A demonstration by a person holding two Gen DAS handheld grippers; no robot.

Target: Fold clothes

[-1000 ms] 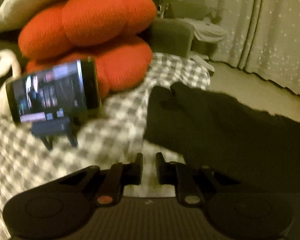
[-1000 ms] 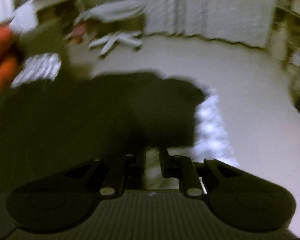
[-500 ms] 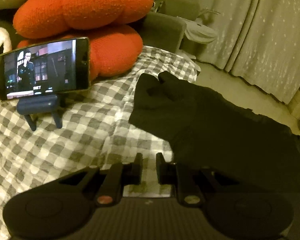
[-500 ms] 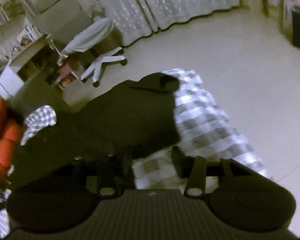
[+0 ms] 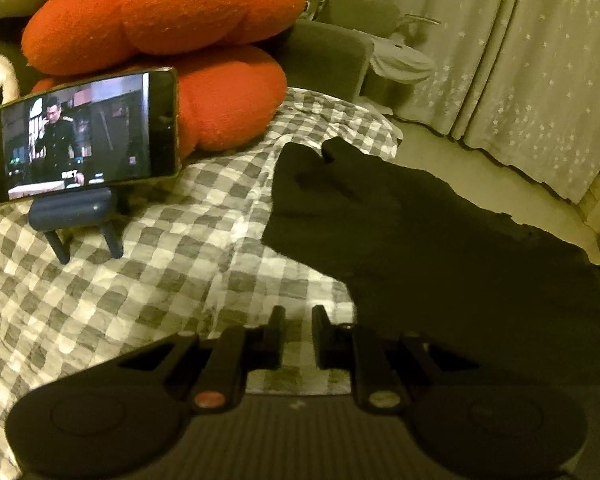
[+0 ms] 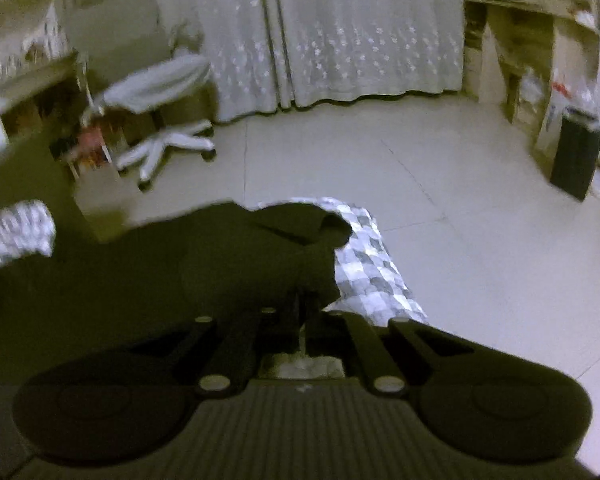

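Two claws worked over a bed covered by a grey-and-white checked sheet (image 5: 172,280). A black garment (image 5: 440,248) lay spread on that sheet, reaching toward the bed's far edge near the floor. The left claw (image 5: 298,334) hovered above bare sheet just beside the garment's near edge, its fingers a narrow gap apart with nothing between them. The right claw (image 6: 302,308) had its fingers pressed together on the garment's near hem. A phone (image 5: 84,132) on a small stand stood on the sheet before an orange cushion (image 5: 172,12).
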